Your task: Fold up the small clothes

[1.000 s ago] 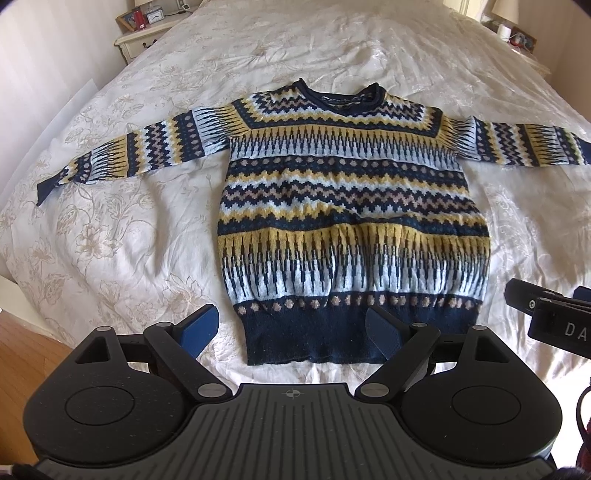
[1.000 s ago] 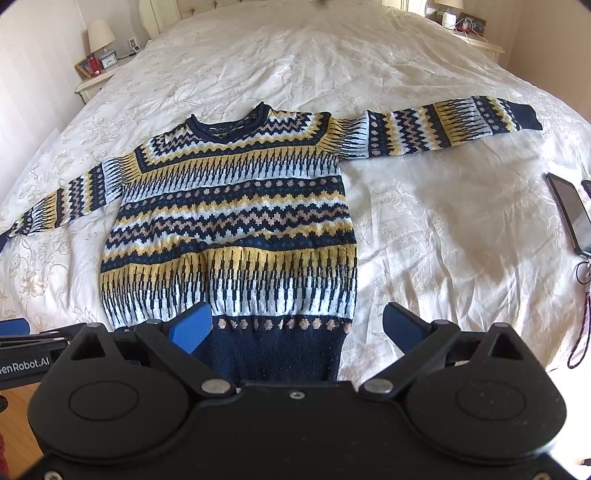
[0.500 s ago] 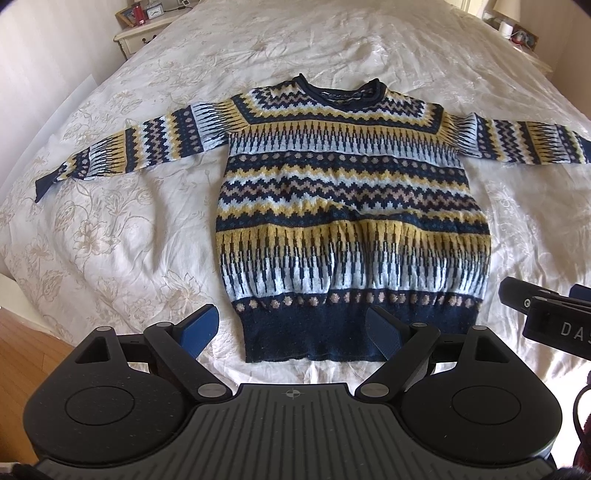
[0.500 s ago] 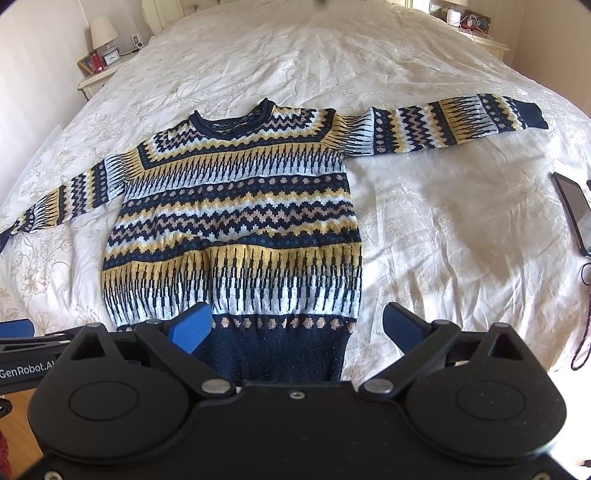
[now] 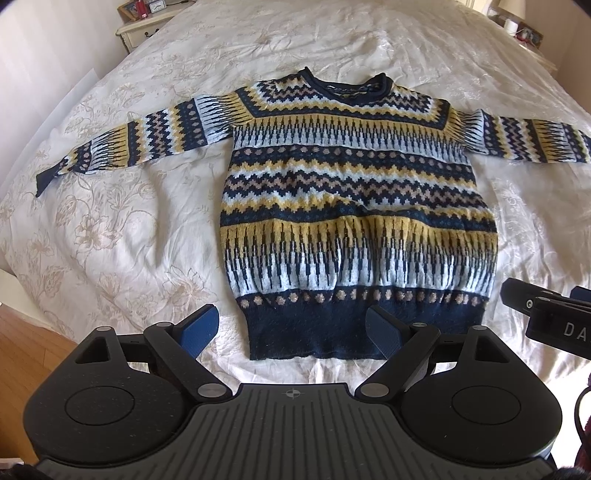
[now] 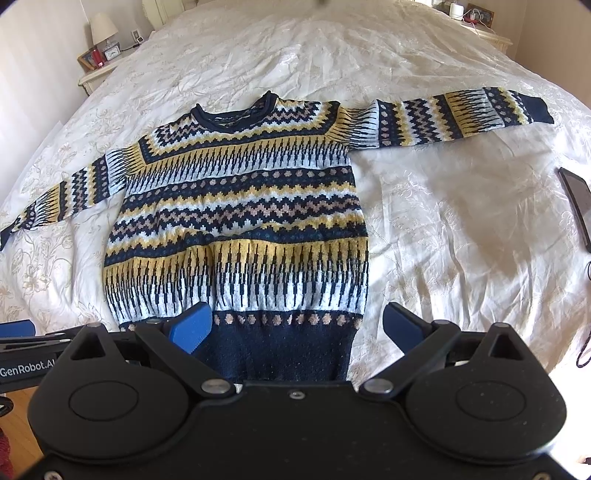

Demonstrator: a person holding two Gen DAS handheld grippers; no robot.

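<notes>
Left wrist view, left to right: one nightstand (image 5: 147, 27); one patterned sweater (image 5: 354, 206) flat on one bed (image 5: 110, 229), two sleeves outstretched; one left gripper (image 5: 291, 332), jaws spread, empty. Right wrist view: one right gripper (image 6: 295, 328), jaws spread, empty; one phone (image 6: 578, 203).

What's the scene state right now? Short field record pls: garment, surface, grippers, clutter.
garment: patterned knit sweater, flat, front up, both sleeves spread out sideways, unfolded
surface: white floral bedspread
left gripper: open, above the navy hem, holding nothing
right gripper: open, above the hem's right corner, holding nothing
clutter: phone on the bed to the right of the sweater
fold progress: none yet
</notes>
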